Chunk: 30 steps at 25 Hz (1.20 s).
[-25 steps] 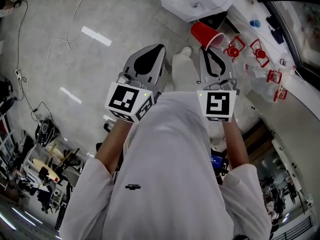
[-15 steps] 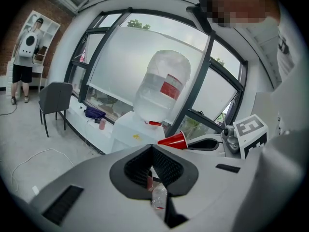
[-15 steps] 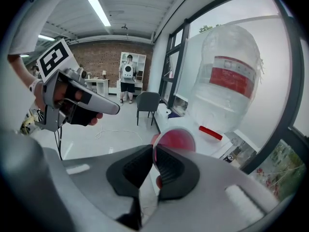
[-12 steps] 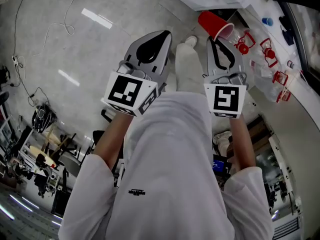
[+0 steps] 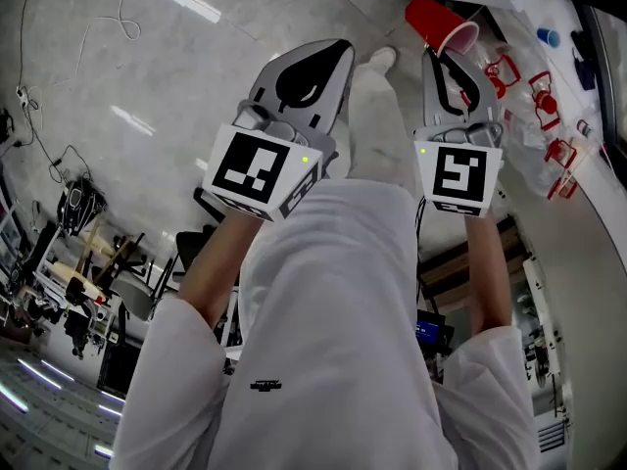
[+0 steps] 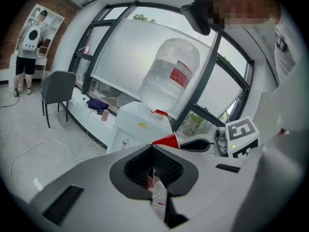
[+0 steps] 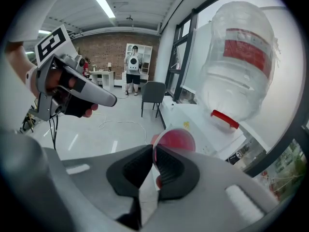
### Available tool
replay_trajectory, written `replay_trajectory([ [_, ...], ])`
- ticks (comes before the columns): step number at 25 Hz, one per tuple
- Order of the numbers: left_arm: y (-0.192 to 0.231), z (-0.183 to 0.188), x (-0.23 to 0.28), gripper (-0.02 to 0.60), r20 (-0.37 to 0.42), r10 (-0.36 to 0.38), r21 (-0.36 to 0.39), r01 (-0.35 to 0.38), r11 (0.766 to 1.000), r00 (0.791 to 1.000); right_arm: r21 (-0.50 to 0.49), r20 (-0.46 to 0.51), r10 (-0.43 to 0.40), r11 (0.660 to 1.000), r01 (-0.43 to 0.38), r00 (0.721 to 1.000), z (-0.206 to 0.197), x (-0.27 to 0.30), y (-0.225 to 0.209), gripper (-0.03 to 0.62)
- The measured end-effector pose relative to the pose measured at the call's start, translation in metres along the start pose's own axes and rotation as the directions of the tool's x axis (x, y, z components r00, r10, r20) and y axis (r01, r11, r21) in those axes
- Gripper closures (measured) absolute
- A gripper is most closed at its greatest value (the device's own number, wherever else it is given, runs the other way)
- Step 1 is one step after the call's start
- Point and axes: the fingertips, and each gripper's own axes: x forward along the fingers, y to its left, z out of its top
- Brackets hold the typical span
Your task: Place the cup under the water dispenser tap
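A red plastic cup (image 5: 441,23) hangs tilted from my right gripper (image 5: 443,59), which is shut on its rim. In the right gripper view the cup's open mouth (image 7: 176,141) shows just past the jaws of the right gripper (image 7: 154,149). Ahead stands the white water dispenser (image 7: 193,122) with its big clear bottle (image 7: 241,66) and a red tap (image 7: 224,120). My left gripper (image 5: 333,52) is shut on nothing, beside the cup and to its left. In the left gripper view the left gripper (image 6: 152,148) points at the dispenser (image 6: 140,129), with the cup (image 6: 166,140) close by.
Several red clamp-like items (image 5: 544,76) lie on the sill right of the dispenser. A grey chair (image 6: 58,88) stands by the window, and a cable (image 6: 43,149) runs over the floor. Far back, a person (image 7: 133,64) stands by a brick wall.
Both grippers have moved forward toward the dispenser, the right one carrying the cup with it. Neither grip has changed.
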Motion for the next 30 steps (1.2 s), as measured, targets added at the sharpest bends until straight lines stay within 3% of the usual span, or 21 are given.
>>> replay_trajectory([
  [14,0.031,-0.034,0.026,0.580,-0.065,0.025,0.026,-0.024,0.999,0.998,-0.062,-0.102,0.069,0.995,-0.075,0.992,-0.047,0.062,0.010,0.562],
  [30,0.046,-0.064,0.064,0.580,-0.097,0.048,-0.023,-0.050,0.998,0.994,-0.106,-0.166,0.065,0.991,-0.083,0.984,-0.096,0.113,-0.004,0.562],
])
